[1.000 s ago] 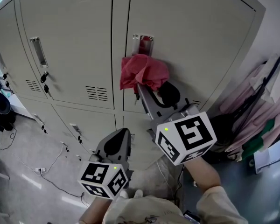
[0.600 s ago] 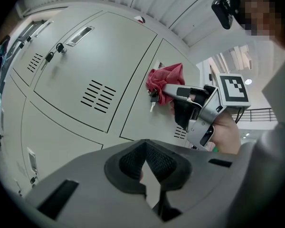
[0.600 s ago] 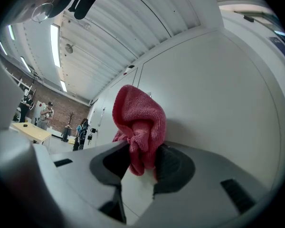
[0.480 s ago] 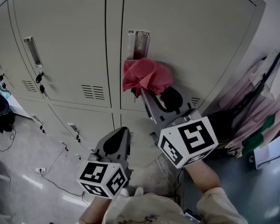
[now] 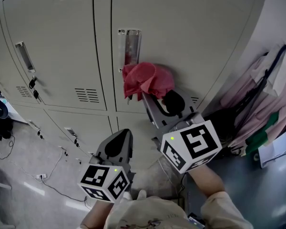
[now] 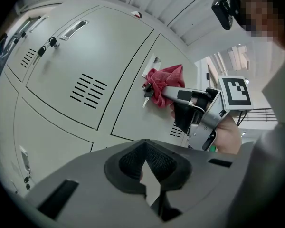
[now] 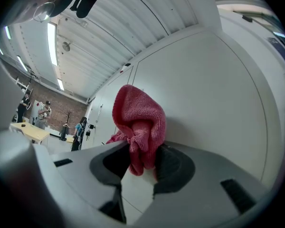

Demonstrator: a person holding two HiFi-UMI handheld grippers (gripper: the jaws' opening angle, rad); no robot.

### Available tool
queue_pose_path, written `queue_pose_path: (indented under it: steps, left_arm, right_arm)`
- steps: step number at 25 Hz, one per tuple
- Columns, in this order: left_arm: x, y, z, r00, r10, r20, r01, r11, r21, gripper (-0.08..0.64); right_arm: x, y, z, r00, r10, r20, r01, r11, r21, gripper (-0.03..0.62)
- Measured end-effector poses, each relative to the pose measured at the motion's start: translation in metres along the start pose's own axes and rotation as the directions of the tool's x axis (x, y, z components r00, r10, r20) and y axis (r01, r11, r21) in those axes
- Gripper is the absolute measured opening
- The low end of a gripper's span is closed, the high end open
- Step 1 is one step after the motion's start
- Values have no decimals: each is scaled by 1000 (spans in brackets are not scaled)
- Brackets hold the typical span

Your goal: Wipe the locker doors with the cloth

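Grey locker doors (image 5: pixel 190 37) fill the view. The right gripper (image 5: pixel 150 99) reaches up and forward, its fingers clenched on the red cloth (image 5: pixel 147 79), which is pressed against a door just below the recessed handle (image 5: pixel 128 46). The left gripper (image 5: pixel 117 146) is held lower, its fingers closed on nothing.

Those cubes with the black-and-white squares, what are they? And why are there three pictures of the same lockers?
The cubes are parts of two grabbing tools called grippers. A person holds one in each hand. One picture comes from a camera on the person's head, looking down. The other two come from little cameras riding on each gripper. The right gripper pinches a pink cloth and holds it against a grey locker door, near the metal handle. The left gripper is shut with nothing in it, lower down and not touching the lockers.
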State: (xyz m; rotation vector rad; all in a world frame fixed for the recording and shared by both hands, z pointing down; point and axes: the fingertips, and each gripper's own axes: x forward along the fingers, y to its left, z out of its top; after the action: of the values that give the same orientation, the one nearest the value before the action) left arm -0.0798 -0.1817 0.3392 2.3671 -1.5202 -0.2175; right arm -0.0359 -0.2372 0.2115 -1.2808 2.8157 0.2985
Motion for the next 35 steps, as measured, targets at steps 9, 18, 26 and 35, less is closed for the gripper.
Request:
queue_pose_path:
  steps: [9,18,26,35]
  left_arm:
    - [10,-18,-8,999,-39,-25,39,999,13,6]
    - [20,-35,-12,996,-77,-40,78,997,19,6]
    - [28,-49,-17,992,-117,-51,118,993,17,6]
    - [35,-59,-19,987,-146,-61,148,989,20,6]
  right_arm:
    - [-18,-21,-7,998,-56,-19,56,998,-5,133]
    - [-35,-42,-11,994,-105,-28,105,994,1,133]
    - [-53,-64,-16,985,-167,-42,167,986,2,133]
    - [-71,-85,-20,973,-226,-54,227,974,1,135]
